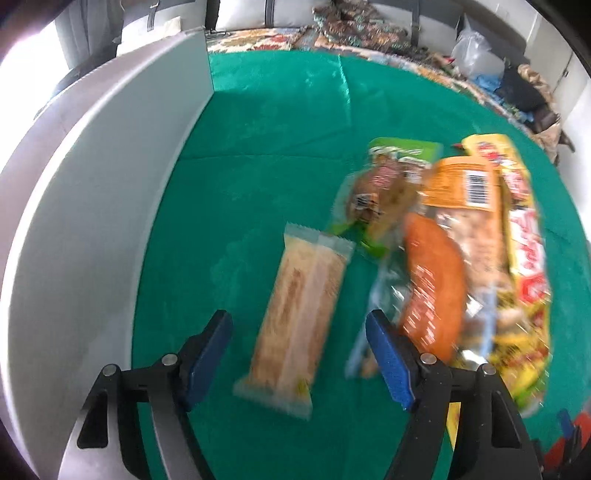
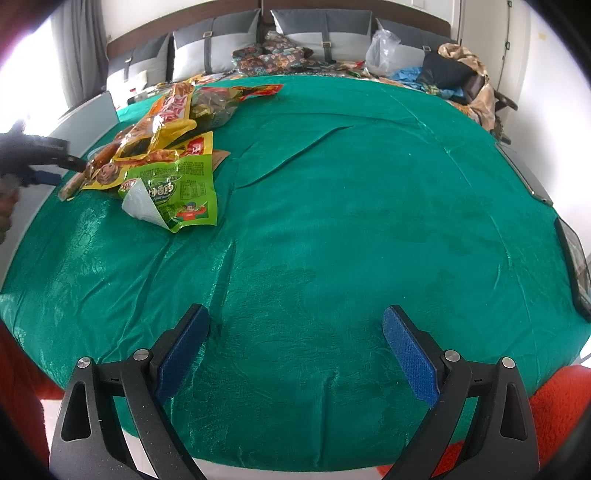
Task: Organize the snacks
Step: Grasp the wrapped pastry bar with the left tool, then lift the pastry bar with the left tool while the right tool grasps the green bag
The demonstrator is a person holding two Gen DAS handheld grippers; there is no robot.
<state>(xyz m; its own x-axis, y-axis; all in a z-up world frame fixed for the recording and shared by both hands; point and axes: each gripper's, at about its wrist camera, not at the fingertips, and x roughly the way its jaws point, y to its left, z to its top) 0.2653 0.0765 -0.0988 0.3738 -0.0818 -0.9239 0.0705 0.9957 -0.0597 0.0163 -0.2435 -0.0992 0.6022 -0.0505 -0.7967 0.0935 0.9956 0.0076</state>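
Note:
A beige wrapped snack bar [image 1: 295,295] lies on the green cloth [image 1: 258,147]. My left gripper [image 1: 297,319] hangs over it, open, with one blue pad on each side of the bar and neither touching it. To its right is a pile of snacks: a green packet [image 1: 391,177], an orange packet [image 1: 436,280] and a yellow packet [image 1: 524,258], all blurred. In the right wrist view the same pile [image 2: 166,140] sits far left, a green packet [image 2: 184,188] at its front and the left gripper [image 2: 64,171] beside it. My right gripper [image 2: 295,314] is open over bare cloth.
A grey-white box wall [image 1: 92,184] stands along the left of the cloth, also seen as a wall [image 2: 99,107] behind the pile. Pillows [image 2: 317,33], a plastic bag [image 2: 384,51] and heaped clothes [image 2: 458,70] lie at the far end. Red fabric [image 2: 554,398] is at the near edge.

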